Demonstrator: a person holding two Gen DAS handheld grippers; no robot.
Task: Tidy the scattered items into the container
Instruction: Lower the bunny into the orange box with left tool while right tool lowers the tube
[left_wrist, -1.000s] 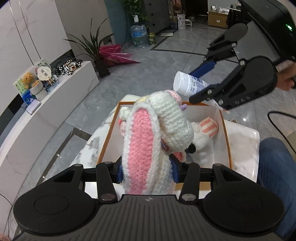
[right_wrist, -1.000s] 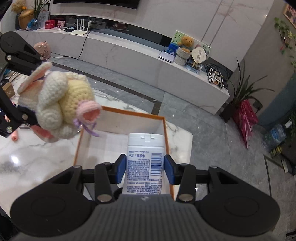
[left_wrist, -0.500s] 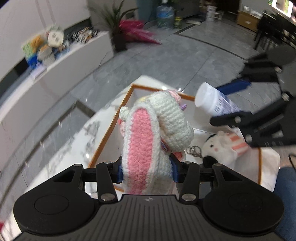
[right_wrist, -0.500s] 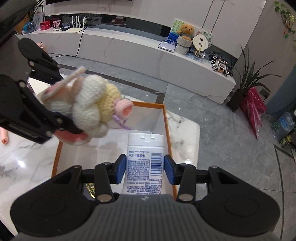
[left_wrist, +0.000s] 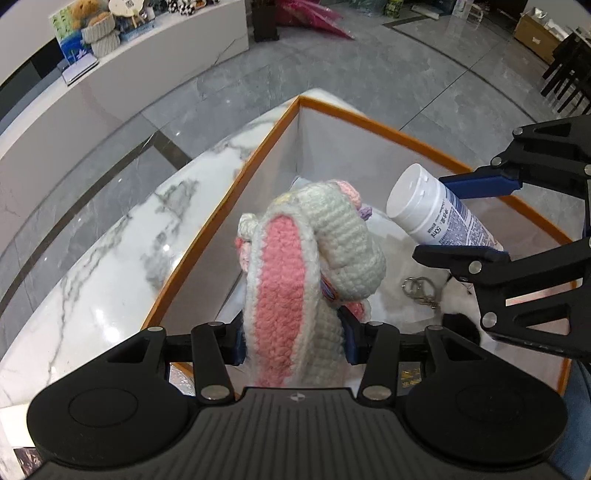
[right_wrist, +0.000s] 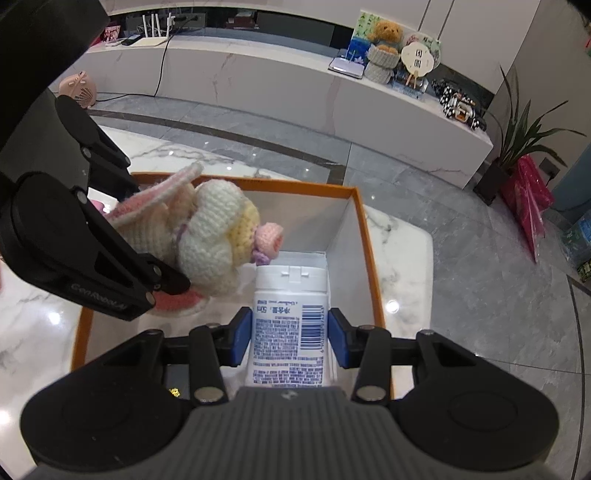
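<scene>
Both over the orange-rimmed white box (left_wrist: 369, 122). Left tongs (left_wrist: 293, 345) clamp pink-and-cream crochet bunny (left_wrist: 295, 280), right tongs (right_wrist: 290, 341) clamp white plastic bottle (right_wrist: 290, 314). I'd lower w/ a gap btwn them, then release.

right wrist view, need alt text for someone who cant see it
The right gripper clamps a white plastic bottle with a blue-printed label above an open white box with an orange rim on a marble table. To its left, the left gripper holds a cream, yellow and pink crocheted bunny toy over the same box.
</scene>
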